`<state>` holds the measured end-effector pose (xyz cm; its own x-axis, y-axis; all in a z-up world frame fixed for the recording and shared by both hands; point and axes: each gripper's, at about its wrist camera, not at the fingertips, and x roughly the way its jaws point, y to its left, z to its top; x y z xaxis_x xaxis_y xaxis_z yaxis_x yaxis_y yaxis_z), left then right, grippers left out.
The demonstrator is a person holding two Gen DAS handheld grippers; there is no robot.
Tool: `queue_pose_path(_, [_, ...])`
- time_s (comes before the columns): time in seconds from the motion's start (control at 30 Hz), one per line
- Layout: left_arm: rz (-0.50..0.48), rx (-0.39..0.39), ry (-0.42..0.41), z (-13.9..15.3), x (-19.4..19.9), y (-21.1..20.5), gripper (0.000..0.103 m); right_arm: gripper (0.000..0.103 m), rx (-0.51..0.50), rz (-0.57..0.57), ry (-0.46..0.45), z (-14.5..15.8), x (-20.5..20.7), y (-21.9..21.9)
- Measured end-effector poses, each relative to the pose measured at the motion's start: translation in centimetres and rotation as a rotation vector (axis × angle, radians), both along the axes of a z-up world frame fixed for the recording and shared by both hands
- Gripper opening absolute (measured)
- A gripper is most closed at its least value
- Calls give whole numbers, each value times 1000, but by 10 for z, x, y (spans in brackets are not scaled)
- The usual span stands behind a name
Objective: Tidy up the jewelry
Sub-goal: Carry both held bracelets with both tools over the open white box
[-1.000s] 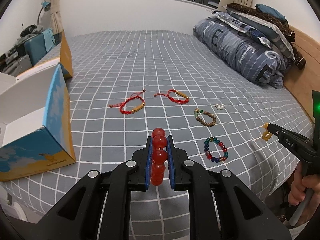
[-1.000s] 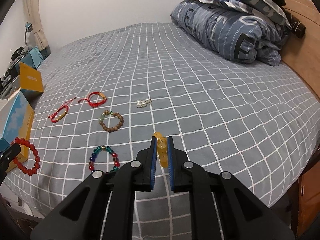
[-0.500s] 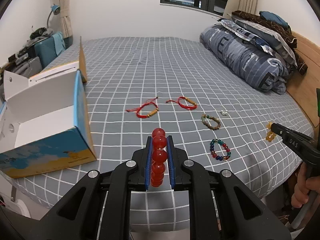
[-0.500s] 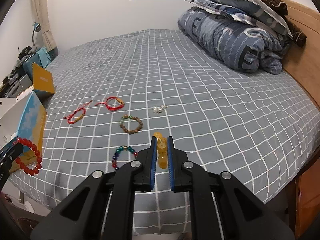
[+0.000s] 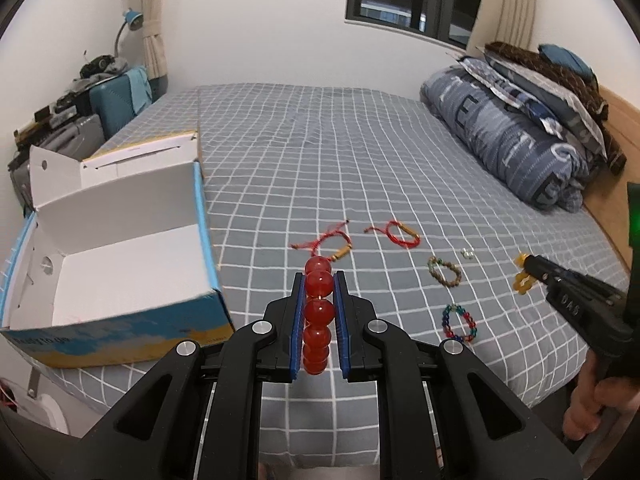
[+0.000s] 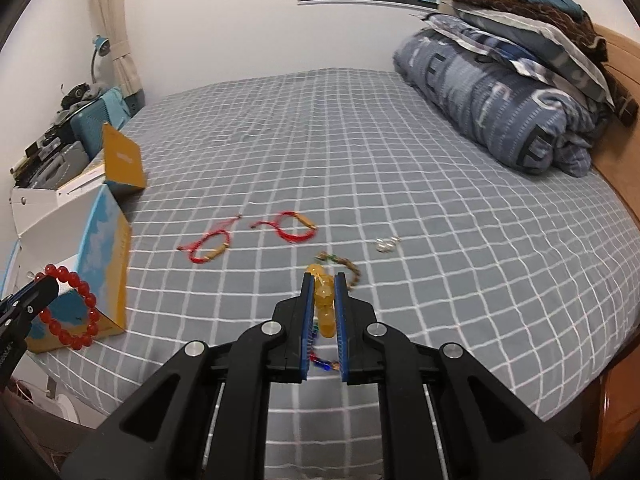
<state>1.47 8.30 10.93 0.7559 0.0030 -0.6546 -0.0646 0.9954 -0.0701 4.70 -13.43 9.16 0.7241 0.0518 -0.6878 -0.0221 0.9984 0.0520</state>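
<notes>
My left gripper [image 5: 319, 280] is shut on a red bead bracelet [image 5: 318, 312], held above the near edge of the bed; the same bracelet [image 6: 74, 312] hangs from it in the right wrist view. My right gripper [image 6: 323, 280] is shut on a yellow amber bracelet [image 6: 325, 304], seen too in the left wrist view [image 5: 523, 280]. An open blue-and-white box [image 5: 120, 264] stands at the bed's left edge. On the grey checked bedspread lie two red cord bracelets [image 5: 332, 242] [image 5: 398, 234], a brown bead bracelet [image 5: 444, 272], a multicoloured bead bracelet [image 5: 460, 324] and small pearl earrings [image 5: 467, 253].
A rolled blue duvet [image 5: 516, 136] and pillows lie at the bed's right against a wooden headboard [image 6: 616, 92]. A cluttered side table with a blue lamp [image 5: 132, 20] stands left of the bed. A person's hand [image 5: 588, 400] holds the right gripper's handle.
Both grippers have risen and pulled back from the bed with their bracelets held. The box's white inside has come into the left wrist view, and the jewelry on the spread looks smaller and farther.
</notes>
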Motion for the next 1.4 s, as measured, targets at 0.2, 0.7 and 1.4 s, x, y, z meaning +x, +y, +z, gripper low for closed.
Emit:
queue_pose_path(0.2, [50, 1, -11, 14, 7, 33, 13, 9, -7, 60, -23, 15, 14, 46])
queue_pose_path(0.7, [250, 10, -13, 32, 11, 154, 13, 9, -2, 270, -50, 36, 47, 204])
queue_pose_path(1.4, [420, 16, 128, -13, 1, 279, 13, 9, -11, 437, 67, -17, 55, 365])
